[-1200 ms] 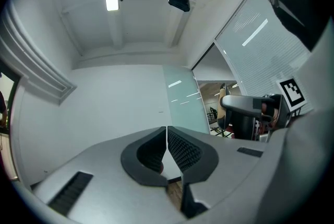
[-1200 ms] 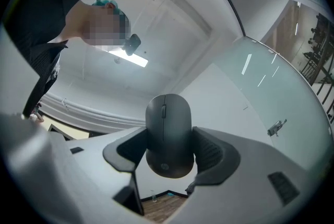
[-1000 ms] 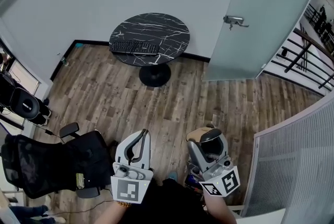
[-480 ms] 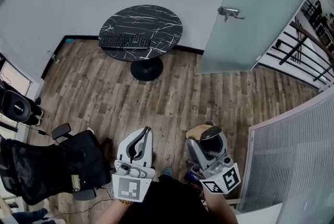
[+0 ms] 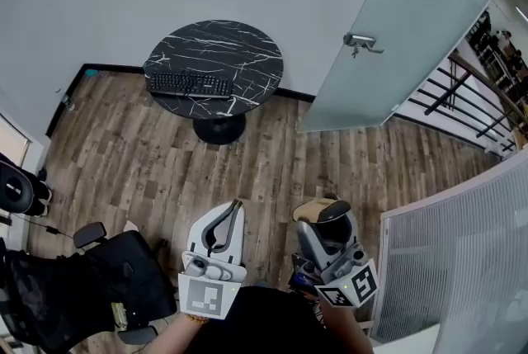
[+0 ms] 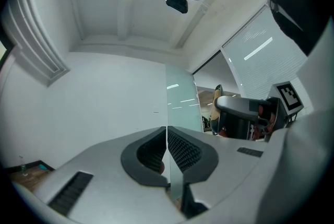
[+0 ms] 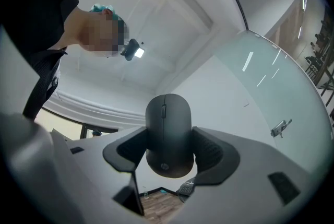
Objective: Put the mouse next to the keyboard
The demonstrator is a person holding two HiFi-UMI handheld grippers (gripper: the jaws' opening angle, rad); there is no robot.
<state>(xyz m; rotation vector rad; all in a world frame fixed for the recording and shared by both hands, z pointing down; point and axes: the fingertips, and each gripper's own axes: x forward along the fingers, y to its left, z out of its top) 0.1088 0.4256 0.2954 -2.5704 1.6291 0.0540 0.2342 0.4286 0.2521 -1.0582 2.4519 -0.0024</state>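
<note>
clearly right gripper (image 7: 168, 140) clamps the dark mouse (image 7: 168, 122), its logo unreadable; left gripper (image 6: 166, 137) jaws together.

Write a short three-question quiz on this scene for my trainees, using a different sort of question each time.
1. True or false: the left tool holds the mouse.
2. Pick one: the keyboard lies on A) the floor, B) the round black table, C) an office chair.
3. Short answer: is the mouse on the table?

Key: 1 false, the left tool's jaws are shut on nothing. 2 B. 3 no, the right tool grips it, well away from the table.
</note>
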